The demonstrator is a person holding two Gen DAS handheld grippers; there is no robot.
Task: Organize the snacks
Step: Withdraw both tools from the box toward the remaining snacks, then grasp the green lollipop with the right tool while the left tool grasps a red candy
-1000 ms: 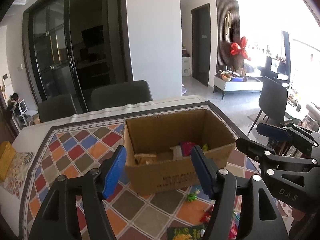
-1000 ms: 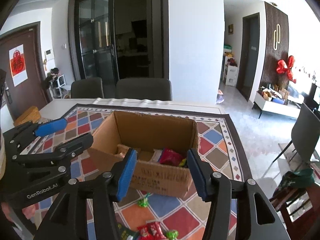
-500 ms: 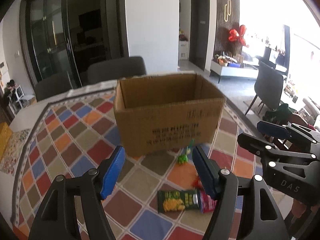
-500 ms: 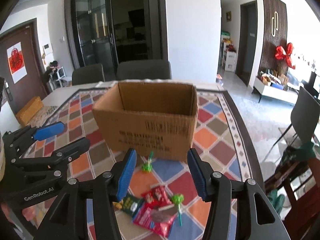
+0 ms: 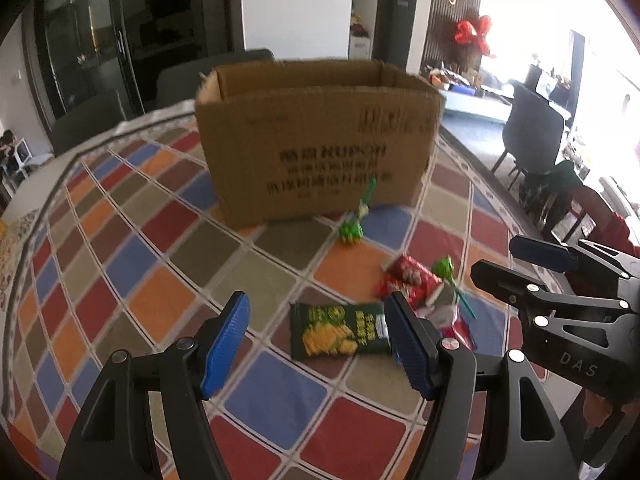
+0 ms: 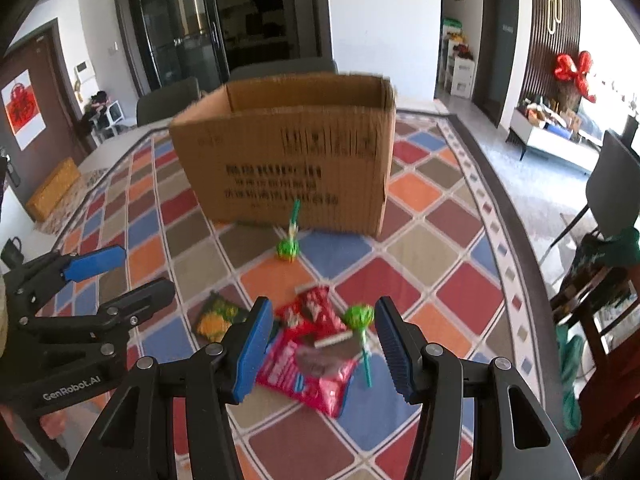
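On patterned tablecloth, green packet and red packets lie beneath both tongs, spread and empty.

A red bow hangs upper right; dark chairs stand upper left, beside what may be a glass-doored cabinet.

Box at back of tablecloth; lollipop just in front, snack packs nearer cam.

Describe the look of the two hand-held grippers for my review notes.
Both are black plastic frames with silver rivets and ribbed blue finger pads. The left hand-held gripper carries white "GenRobot.AI" lettering; the right hand-held gripper is marked "DAS". A red sleeve shows behind the right one.
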